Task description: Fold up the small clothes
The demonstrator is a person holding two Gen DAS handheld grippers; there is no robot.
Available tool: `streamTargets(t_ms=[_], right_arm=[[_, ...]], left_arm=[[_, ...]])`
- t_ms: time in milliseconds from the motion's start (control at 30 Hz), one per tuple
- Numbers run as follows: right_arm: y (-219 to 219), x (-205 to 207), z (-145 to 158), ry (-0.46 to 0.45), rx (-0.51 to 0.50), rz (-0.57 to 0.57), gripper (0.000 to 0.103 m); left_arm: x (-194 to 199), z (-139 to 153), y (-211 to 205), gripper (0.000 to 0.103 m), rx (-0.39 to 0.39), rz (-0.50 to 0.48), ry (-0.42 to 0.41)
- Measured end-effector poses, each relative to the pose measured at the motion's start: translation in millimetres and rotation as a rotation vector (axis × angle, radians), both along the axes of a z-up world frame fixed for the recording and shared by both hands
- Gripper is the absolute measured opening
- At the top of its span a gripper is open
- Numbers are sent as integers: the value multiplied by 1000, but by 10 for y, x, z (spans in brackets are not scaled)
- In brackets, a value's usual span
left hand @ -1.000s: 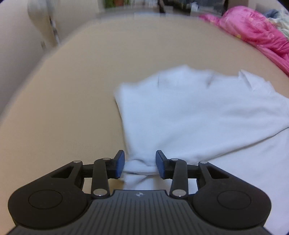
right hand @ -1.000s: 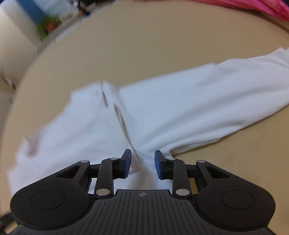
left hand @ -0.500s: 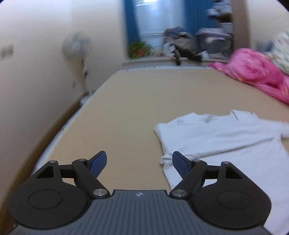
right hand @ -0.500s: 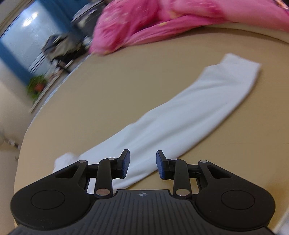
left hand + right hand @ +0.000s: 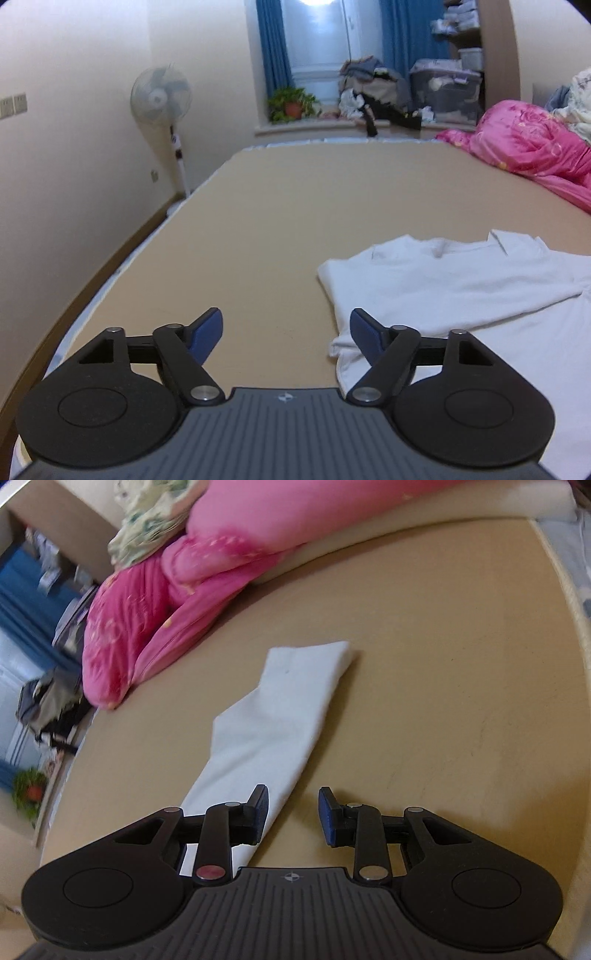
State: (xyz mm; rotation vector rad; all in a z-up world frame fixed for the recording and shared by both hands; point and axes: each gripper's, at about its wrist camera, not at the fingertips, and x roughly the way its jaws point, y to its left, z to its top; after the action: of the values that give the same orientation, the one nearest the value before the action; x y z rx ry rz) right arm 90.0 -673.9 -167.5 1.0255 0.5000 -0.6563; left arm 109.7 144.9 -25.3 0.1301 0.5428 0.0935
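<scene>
Figure: both wrist views at the start of a sleeve fold. A white shirt (image 5: 461, 288) is lying flat on the tan bed (image 5: 280, 221), collar toward the far side, its folded left edge running from far to near in the left wrist view. The left gripper (image 5: 286, 332) is hanging over bare bed just left of that edge; its jaws are standing wide, are closing slightly, and are holding nothing, the right pad merely overlapping the rumpled near corner of the shirt in the view. In the right wrist view, 1 long sleeve (image 5: 280, 716) is stretching away from the body across the bed, its cuff at the far end near the pink quilt (image 5: 155, 602). The right gripper (image 5: 291, 814) is hovering low over the near part of the sleeve with its jaws partly open and empty; the sleeve's right edge is passing under the left pad, and bare bed is showing between the 2 pads. Judged from this layout, the step in hand is taking up the sleeve to lay it across the body. To do it well, the right gripper should be reaching farther out toward the cuff, pinching both layers squarely, lifting only enough to clear the bed, and carrying the sleeve leftward in 1 smooth arc. The left gripper could be pinning the shirt's rumpled corner so the body is not dragging. Whether the hidden right part of the body is lying smooth cannot be told.
</scene>
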Motion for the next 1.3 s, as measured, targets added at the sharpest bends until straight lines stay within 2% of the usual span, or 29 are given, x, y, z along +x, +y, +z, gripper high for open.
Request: streamTargets(t_ms=[100,200,233,267,367,467,567,667,733,833,867,900,967,1033,1067,1100,1167,1267,1300], right_arm=[[-90,41,-93,-38,-23,-18,31],[-126,132,-113,-56,-65,-47,27],[-122,165,-114,-54,-79,-66,11],[-121,177,-112,-56,-81,-85,4],[4,204,36,-68,-112,-148,3],[400,410,453,-95,-225,-79,3],[1184,691,1004,-165,-412,112,3],[2387,909,1447,-284,-570,404,3],[3299,939,1587,-366,-643,615,3],[4529,867,1505,-441,-628,926,4],[4863,868,1389,-417,-602,1033,6],[5199,899,1195,-339,-538,1159,6],[5574,901,869,-165,-441,1305,7],[5647,807,755,-59,-422,1338,8],[5584,749,772,-45,-411,1335,11],[5451,673,839,-46,-402,1330,12],[5197,503,1023,-49,-441,1318,14],[4778,193,1324,-48,-539,1289,24],[4586,145,1410,-47,-556,1269,25]], left_arm=[[51,-28,4,69,-21,-10,-11],[130,-39,53,54,-57,-7,21],[162,-44,63,45,-56,-4,33],[195,-66,70,40,-52,2,51],[292,-138,87,40,-20,41,103],[304,-135,133,40,-35,57,128],[293,-119,173,40,-47,55,145],[277,-98,202,40,-57,50,141],[225,-72,212,40,-70,47,136],[221,-56,285,43,-105,53,144],[243,-54,319,47,-127,58,155],[253,-54,350,48,-148,63,166],[284,-57,417,48,-188,76,190],[309,-63,457,47,-223,72,209],[321,-61,457,43,-231,60,215],[340,-63,449,39,-237,46,219],[419,-85,421,20,-259,13,236],[613,-139,349,11,-344,-30,269],[671,-156,314,11,-368,-41,273]])
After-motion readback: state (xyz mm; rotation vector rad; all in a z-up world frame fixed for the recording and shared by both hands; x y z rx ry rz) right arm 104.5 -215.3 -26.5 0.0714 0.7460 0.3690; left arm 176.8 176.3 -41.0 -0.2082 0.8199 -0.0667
